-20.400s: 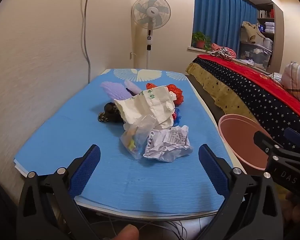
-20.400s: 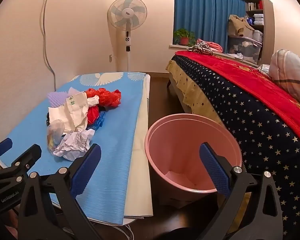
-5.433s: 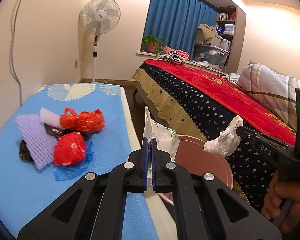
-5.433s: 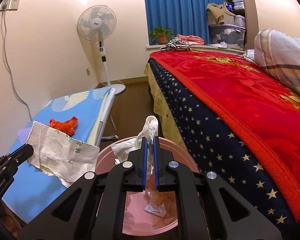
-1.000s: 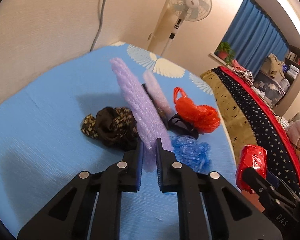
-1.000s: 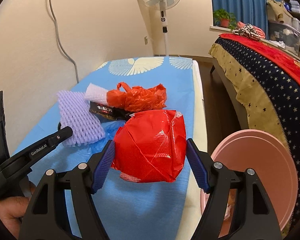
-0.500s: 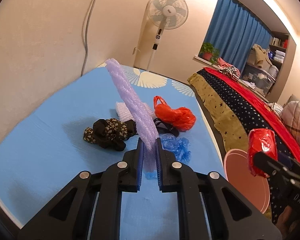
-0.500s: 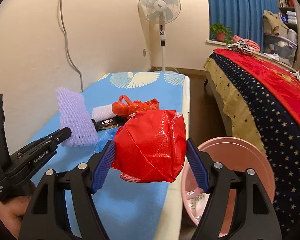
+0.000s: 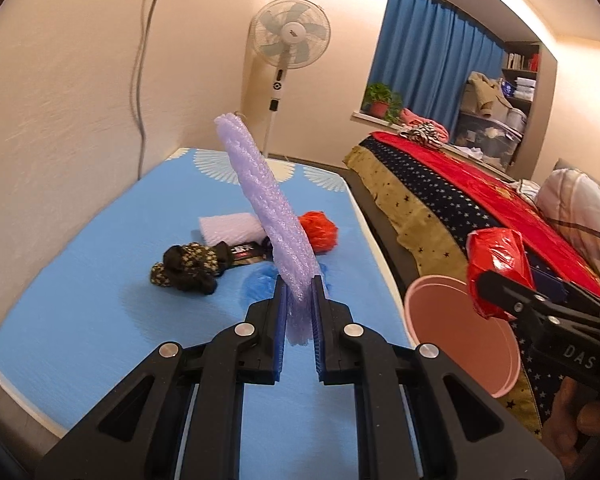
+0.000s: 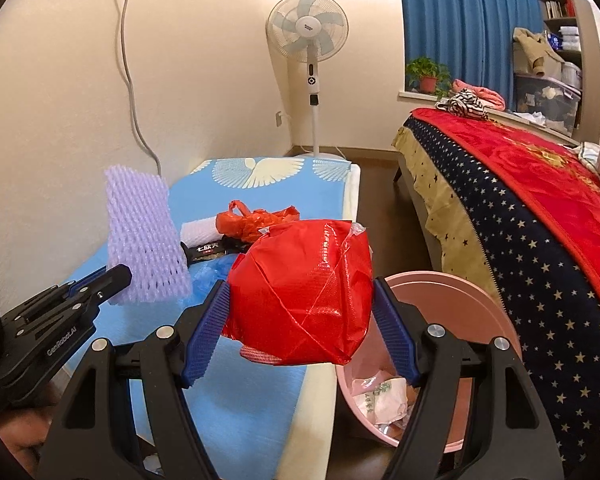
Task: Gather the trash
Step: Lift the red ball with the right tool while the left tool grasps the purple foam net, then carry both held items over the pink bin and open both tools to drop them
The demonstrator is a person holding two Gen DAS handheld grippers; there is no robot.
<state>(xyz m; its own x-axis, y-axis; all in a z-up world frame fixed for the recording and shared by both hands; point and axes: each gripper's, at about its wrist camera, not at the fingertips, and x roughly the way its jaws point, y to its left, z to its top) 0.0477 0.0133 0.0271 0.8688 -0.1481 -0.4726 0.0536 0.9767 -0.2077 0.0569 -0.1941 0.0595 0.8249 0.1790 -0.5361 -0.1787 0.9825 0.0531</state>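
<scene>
My left gripper (image 9: 298, 292) is shut on a purple foam net sleeve (image 9: 259, 196) and holds it upright above the blue table (image 9: 99, 300); the sleeve also shows in the right wrist view (image 10: 143, 240). My right gripper (image 10: 302, 304) is shut on a red plastic bundle (image 10: 300, 292), lifted beside the pink bin (image 10: 472, 304); the bundle (image 9: 496, 264) hangs over the bin's rim (image 9: 420, 300) in the left wrist view. On the table lie a dark patterned cloth (image 9: 187, 268), a white foam sleeve (image 9: 229, 228), a black wrapper (image 9: 245, 254), an orange bag (image 9: 320, 230) and a blue plastic piece (image 9: 259, 284).
The bin holds crumpled paper (image 10: 384, 400). A bed with a red and starred cover (image 10: 520, 200) lies right of the bin. A standing fan (image 10: 308, 40) is at the far wall. A cable (image 10: 131, 72) hangs down the left wall.
Both grippers have lifted and swung right toward the bin, the left with the purple sleeve, the right with the red bundle. The bin's inside has come into the right wrist view.
</scene>
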